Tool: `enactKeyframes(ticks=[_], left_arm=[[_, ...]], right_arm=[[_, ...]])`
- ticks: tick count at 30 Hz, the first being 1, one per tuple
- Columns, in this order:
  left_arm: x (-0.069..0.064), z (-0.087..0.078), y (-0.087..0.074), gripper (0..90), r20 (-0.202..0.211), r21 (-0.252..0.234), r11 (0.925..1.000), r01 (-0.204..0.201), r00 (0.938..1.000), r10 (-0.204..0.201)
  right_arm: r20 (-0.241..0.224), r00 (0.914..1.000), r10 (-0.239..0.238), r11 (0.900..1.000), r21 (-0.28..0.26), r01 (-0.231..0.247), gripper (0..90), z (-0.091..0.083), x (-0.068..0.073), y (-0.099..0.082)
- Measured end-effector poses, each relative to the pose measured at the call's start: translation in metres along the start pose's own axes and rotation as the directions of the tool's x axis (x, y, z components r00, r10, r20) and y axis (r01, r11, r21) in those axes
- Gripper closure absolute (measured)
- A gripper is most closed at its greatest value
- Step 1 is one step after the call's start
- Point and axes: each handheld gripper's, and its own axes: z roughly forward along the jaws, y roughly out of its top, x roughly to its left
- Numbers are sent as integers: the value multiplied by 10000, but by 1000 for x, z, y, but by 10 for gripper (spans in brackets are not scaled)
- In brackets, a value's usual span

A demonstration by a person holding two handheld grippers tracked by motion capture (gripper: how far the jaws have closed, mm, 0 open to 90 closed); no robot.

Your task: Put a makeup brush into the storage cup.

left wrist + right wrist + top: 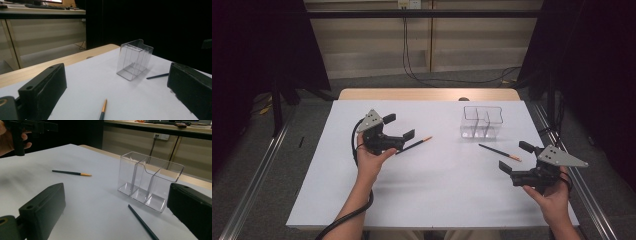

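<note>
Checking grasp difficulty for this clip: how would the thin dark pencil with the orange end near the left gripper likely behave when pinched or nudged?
The thin dark pencil with the orange end looks straight, so probably stiff. It is slim and lies flat on the smooth white table, so it may roll or skid if nudged. The open left gripper would likely need a low pinch.

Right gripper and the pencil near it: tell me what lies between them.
Nothing: bare white table separates the right gripper from the pencil, as the high view shows.

Left gripper point(400, 127): bare table ahead, one pencil point(414, 145) just under its jaws. Right gripper point(517, 157): second pencil point(499, 152) close ahead, clear organizer point(482, 121) stands beyond, blocking.
</note>
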Motion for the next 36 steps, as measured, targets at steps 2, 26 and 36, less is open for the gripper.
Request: enactKeyframes(ticks=[2,26,36], left_arm=[[0,3,0,22,-40,-43,10000,53,10000,-53],[9,31,-8,27,-506,693,9975,131,9987,-96],[10,46,-9,28,-472,642,9976,264,9986,-234]], right_arm=[[7,10000,43,10000,-27,-43,13,-1,-1,0],[-172,9997,156,9997,-187,-159,13,-2,-1,0],[-204,9997,129,9997,-190,-133,13,-2,-2,-1]])
